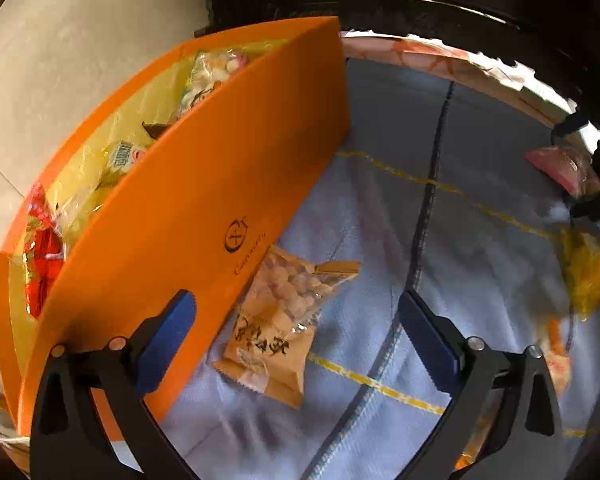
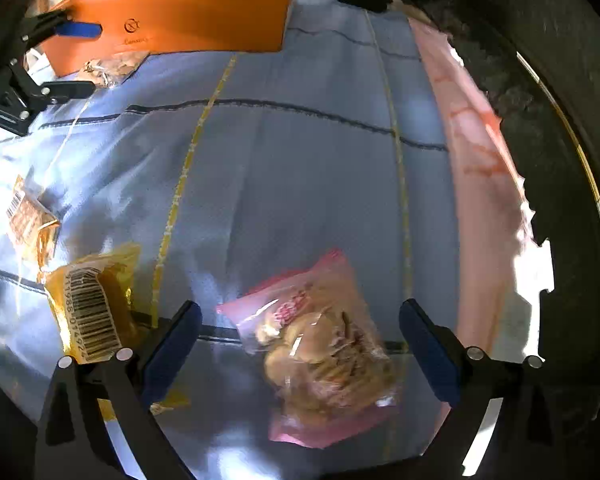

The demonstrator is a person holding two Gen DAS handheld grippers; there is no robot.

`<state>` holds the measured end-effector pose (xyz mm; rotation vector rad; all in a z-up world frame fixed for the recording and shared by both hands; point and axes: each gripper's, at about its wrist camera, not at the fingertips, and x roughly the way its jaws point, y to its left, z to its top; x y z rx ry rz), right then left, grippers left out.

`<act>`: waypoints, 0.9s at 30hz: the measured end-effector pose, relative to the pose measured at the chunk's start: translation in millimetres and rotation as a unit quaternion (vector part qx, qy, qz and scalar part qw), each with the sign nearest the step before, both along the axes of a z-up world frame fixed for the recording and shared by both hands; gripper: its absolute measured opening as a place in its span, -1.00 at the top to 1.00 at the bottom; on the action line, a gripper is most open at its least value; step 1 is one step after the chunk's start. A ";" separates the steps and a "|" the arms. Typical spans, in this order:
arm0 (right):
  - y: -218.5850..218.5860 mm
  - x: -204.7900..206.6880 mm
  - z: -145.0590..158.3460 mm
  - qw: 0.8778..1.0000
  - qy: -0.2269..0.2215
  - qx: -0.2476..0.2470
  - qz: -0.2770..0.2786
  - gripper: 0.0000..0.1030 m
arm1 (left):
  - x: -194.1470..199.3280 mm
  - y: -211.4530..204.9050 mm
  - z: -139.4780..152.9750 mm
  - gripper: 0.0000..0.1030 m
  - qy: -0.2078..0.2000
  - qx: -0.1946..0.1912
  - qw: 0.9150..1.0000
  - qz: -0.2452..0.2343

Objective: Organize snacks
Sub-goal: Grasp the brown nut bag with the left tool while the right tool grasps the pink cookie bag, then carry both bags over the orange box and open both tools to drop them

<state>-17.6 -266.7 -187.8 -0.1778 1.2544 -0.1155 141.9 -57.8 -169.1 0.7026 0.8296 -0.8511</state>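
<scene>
Some snacks are already in the orange box (image 1: 204,184), which stands to the left of the left gripper (image 1: 296,320): a red pack (image 1: 40,256), a white and green pack (image 1: 124,160) and a pale pack (image 1: 212,72) can be seen inside. More are still out on the blue cloth (image 1: 480,160), so the job looks about half done.

Both grippers are wide open and hold nothing. Right in front of the left gripper, between its fingers and touching the box wall, lies a tan pack (image 1: 284,320) of little round bites. A pink pack (image 2: 320,344) of biscuits lies between the fingers of the right gripper (image 2: 300,344), so that one seems next to be picked up. Just left of the right gripper lies a yellow pack (image 2: 92,312) with a bar code, and another small brown pack (image 2: 30,216) is farther to the left. I count at least four packs left to put in the box
</scene>
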 end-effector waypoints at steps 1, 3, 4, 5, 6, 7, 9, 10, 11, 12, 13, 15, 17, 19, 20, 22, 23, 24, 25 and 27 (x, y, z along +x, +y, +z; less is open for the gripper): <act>-0.6 1.1 -4.8 1.000 0.007 0.001 -0.005 -0.93 | -3.5 -4.5 -6.6 -0.92 0.001 0.016 1.000 -0.016; -2.9 1.8 -7.8 1.000 0.009 0.010 -0.017 -0.93 | -8.1 -11.3 -24.1 -0.92 -0.008 0.054 0.998 -0.021; -5.0 1.0 -7.4 1.000 0.002 0.014 -0.025 -0.93 | -7.2 -9.5 -21.3 -0.92 -0.010 0.025 1.000 -0.014; -6.8 0.3 -7.7 0.999 -0.003 0.015 -0.032 -0.93 | -3.1 -10.0 -23.9 -0.92 0.003 0.019 1.000 -0.002; -9.9 -1.1 -8.9 0.999 -0.007 0.023 -0.043 -0.93 | -3.1 -10.9 -26.5 -0.92 0.001 0.021 1.000 0.002; -13.6 -2.7 -10.0 0.998 -0.011 0.035 -0.053 -0.93 | -4.5 -10.6 -27.9 -0.92 -0.005 0.011 1.000 0.000; -20.1 -5.1 -11.7 0.996 -0.014 0.055 -0.073 -0.93 | -3.2 -6.5 -30.4 -0.92 0.000 -0.009 1.000 0.008; -20.1 -5.7 -12.7 0.995 -0.015 0.060 -0.079 -0.93 | 1.6 -1.8 -32.6 -0.91 0.027 -0.021 0.999 0.036; -21.3 -8.6 -13.6 0.994 -0.021 0.067 -0.088 -0.93 | 7.3 5.3 -35.9 -0.90 0.068 -0.042 0.994 0.073; -21.7 -10.7 -14.2 0.993 -0.024 0.071 -0.094 -0.93 | 12.1 9.0 -35.7 -0.88 0.094 -0.057 0.990 0.093; -22.8 -12.2 -14.5 0.991 -0.025 0.078 -0.107 -0.93 | 8.1 11.9 -33.8 -0.84 0.092 -0.069 0.988 0.099; -20.6 -14.3 -9.5 0.988 -0.031 0.089 -0.125 -0.66 | -5.1 11.5 -31.0 -0.38 0.084 -0.060 0.990 0.091; -9.5 -14.3 -4.1 0.990 -0.030 0.062 -0.122 0.02 | -12.3 10.1 -25.0 -0.01 0.093 -0.049 0.987 0.118; -3.1 -12.2 -2.7 0.989 -0.020 0.064 -0.128 0.07 | -17.8 6.6 -23.8 0.00 0.095 -0.030 0.985 0.140; -2.4 -11.6 -1.8 0.989 -0.019 0.073 -0.131 0.08 | -21.7 6.2 -23.1 0.00 0.096 -0.024 0.984 0.150; 4.0 -10.0 6.4 0.989 -0.028 0.078 -0.124 0.08 | -22.6 3.0 -17.1 0.01 0.113 -0.030 0.979 0.165; 2.4 -6.6 9.9 0.990 -0.031 0.069 -0.117 0.08 | -24.0 5.5 -14.3 0.01 0.121 -0.036 0.976 0.175; 4.8 -5.9 13.5 0.991 -0.035 0.061 -0.115 0.08 | -26.3 8.8 -10.1 0.03 0.127 -0.042 0.974 0.181; 7.9 -5.3 18.1 0.991 -0.038 0.062 -0.117 0.07 | -23.1 13.2 -1.7 0.05 0.128 -0.048 0.973 0.184; 3.8 -0.8 32.7 0.988 -0.051 0.078 -0.121 0.07 | -23.9 9.9 18.8 0.09 0.110 -0.049 0.975 0.188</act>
